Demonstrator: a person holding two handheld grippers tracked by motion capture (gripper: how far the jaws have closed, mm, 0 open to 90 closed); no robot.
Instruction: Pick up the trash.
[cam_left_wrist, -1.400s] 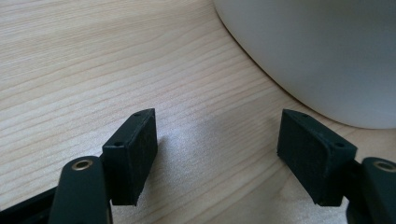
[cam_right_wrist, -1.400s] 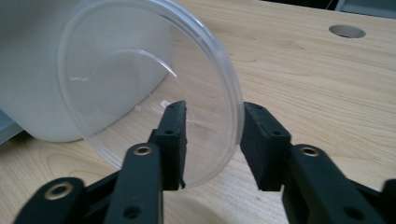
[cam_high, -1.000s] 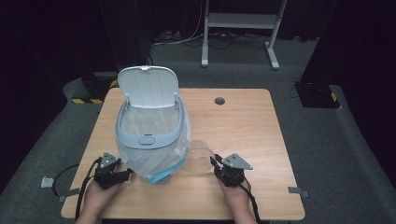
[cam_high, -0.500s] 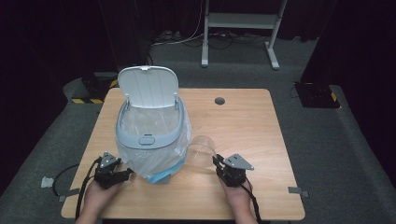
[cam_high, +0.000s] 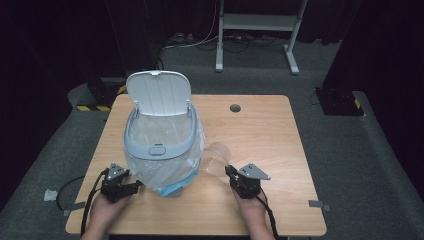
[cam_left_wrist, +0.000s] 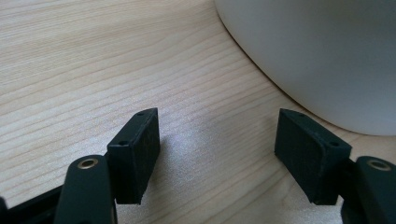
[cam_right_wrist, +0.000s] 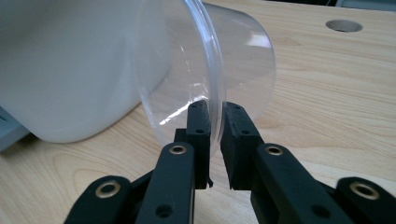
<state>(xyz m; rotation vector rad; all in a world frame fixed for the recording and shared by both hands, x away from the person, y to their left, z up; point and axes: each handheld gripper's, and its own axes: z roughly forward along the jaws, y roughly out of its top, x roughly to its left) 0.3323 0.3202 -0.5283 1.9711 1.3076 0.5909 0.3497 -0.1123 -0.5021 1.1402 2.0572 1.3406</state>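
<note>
Right gripper view: the right claw (cam_right_wrist: 215, 140) has just clenched on the rim of the clear plastic cup (cam_right_wrist: 233, 65) lying beside the bag-lined white bin (cam_right_wrist: 70, 60), so lifting can follow, while the left claw (cam_left_wrist: 233, 154) stands released over the wooden worktop (cam_left_wrist: 70, 70).

A wooden table (cam_high: 280, 150) carries a lidded white bin (cam_high: 162, 145), a clear cup (cam_high: 215, 157) beside it.

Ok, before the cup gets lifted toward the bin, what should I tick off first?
1. Right hand-held gripper clamped on the rim of the clear plastic cup: ok; its jaws have just closed on it.
2. Hinged lid of the white plastic bin open: ok.
3. Clear liner bag in place: ok.
4. Left hand-held gripper open and empty beside the bin: ok.
5. Cup empty: cannot tell.
</note>
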